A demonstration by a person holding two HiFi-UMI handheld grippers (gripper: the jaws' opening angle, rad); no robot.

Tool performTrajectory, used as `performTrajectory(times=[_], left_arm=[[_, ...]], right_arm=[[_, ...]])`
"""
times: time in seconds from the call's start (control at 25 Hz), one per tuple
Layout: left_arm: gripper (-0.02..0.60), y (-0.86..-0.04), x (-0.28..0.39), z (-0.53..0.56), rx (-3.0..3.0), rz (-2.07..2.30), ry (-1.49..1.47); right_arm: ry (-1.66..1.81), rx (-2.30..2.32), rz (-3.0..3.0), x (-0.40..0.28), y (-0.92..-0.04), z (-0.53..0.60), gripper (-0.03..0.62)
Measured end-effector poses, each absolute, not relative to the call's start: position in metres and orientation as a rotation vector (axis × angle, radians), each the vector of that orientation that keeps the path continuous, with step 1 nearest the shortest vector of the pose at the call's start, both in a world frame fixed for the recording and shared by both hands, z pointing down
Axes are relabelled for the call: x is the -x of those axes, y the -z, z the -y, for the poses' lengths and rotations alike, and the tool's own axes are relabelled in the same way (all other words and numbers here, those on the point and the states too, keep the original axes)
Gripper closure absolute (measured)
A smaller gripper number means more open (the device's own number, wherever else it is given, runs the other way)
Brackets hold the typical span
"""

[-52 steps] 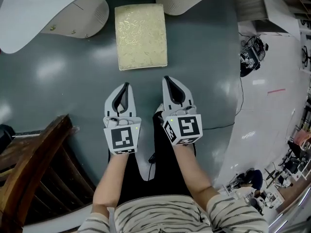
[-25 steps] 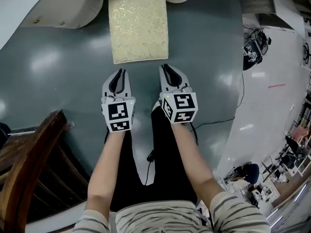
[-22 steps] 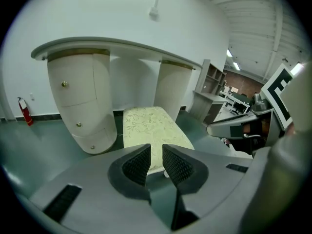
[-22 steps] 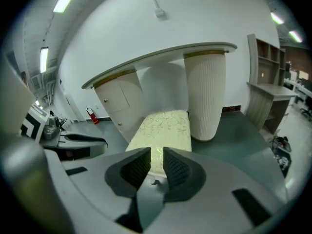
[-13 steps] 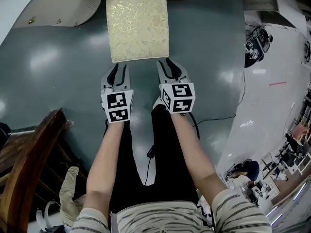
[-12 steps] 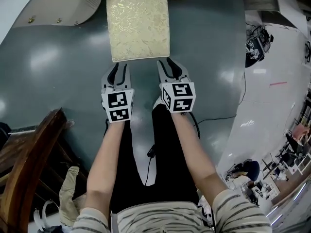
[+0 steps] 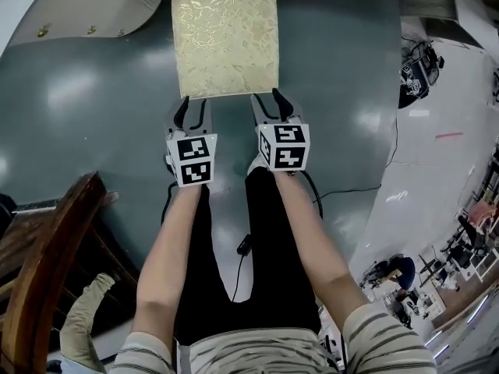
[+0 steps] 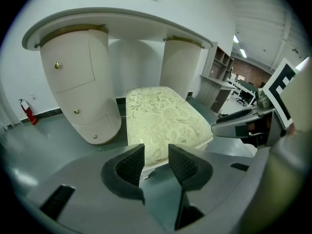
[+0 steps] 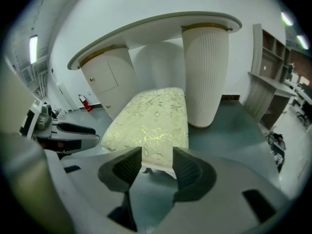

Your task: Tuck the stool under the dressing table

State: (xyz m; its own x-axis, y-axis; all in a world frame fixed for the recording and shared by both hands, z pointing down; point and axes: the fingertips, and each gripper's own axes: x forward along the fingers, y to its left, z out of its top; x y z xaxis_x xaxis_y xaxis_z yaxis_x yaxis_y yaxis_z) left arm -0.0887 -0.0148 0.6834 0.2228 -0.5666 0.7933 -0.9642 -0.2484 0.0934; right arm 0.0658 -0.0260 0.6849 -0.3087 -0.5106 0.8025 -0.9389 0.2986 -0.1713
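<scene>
The stool (image 7: 226, 33) has a pale gold floral cushion and stands on the grey floor, its far end between the dressing table's two white pedestals (image 8: 78, 82) (image 9: 207, 72). My left gripper (image 7: 191, 109) and right gripper (image 7: 273, 104) sit side by side at the stool's near edge. Both have just been opening their jaws and stand open, with nothing between the pads. In the left gripper view the cushion's near corner (image 8: 163, 118) shows just beyond my left gripper (image 8: 156, 162). The right gripper view shows the cushion (image 9: 151, 118) the same way past my right gripper (image 9: 157, 167). The curved tabletop (image 8: 122, 21) arches above.
A dark wooden chair frame (image 7: 39, 271) stands at the lower left beside the person's legs. A black cable (image 7: 351, 189) trails over the floor on the right. A red fire extinguisher (image 8: 27, 113) leans by the wall, and shelves (image 9: 265, 77) stand right of the table.
Both grippers have dropped and moved forward to the stool's near edge. Their jaws, shut a second ago, now stand apart.
</scene>
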Motion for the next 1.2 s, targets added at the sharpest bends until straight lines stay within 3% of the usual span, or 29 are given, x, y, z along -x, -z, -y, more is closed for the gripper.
performTrajectory(times=[0.16, 1.2], left_arm=[[0.445, -0.7, 0.096, 0.016, -1.856, 1.407, -0.896], [0.439, -0.731, 0.095, 0.026, -1.799, 1.454, -0.901]], right_arm=[[-0.892, -1.299, 1.88, -0.072, -0.704, 0.027, 0.385], [-0.865, -1.305, 1.848, -0.074, -0.733, 0.036, 0.382]])
